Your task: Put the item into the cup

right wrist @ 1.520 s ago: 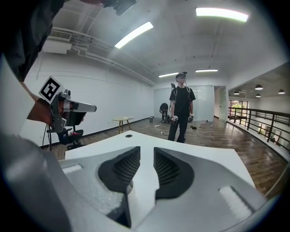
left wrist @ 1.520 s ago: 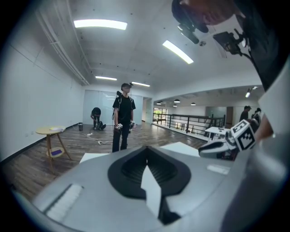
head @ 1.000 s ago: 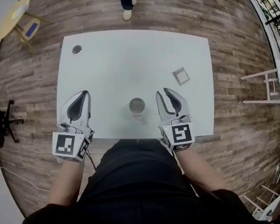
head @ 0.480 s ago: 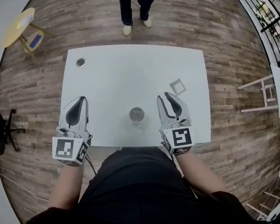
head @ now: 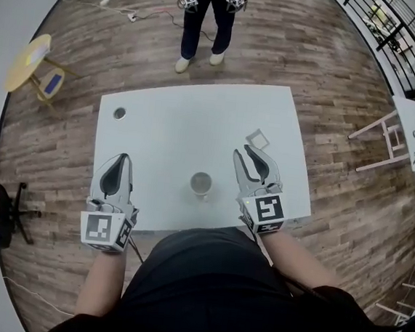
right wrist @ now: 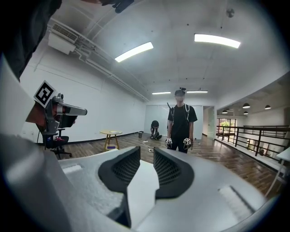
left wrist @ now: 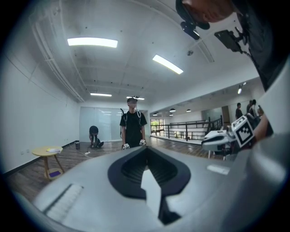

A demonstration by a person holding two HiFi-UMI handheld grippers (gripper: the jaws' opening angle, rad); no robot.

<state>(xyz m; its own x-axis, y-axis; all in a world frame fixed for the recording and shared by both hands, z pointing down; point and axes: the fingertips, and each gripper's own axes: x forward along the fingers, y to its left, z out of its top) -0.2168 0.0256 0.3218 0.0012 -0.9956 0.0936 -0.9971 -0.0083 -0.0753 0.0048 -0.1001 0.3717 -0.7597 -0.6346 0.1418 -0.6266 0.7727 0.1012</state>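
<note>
Nothing had been picked up yet. The left gripper hovered over the near-left part of the table, jaws pressed together and empty, probably just parked out of the way. The right gripper had its jaws parted a bit with nothing between them. Its tips aimed at the item just beyond, so I'd guess it was lined up for the grab.

The item looked like a small flat square, pale rim with a greyer middle, lying apart from the cup. The cup was round, greyish and open-topped. It sat between the grippers near the front edge, handy for a short drop.

The table was plain matte white. The black pads had a mesh texture and looked grippy.
</note>
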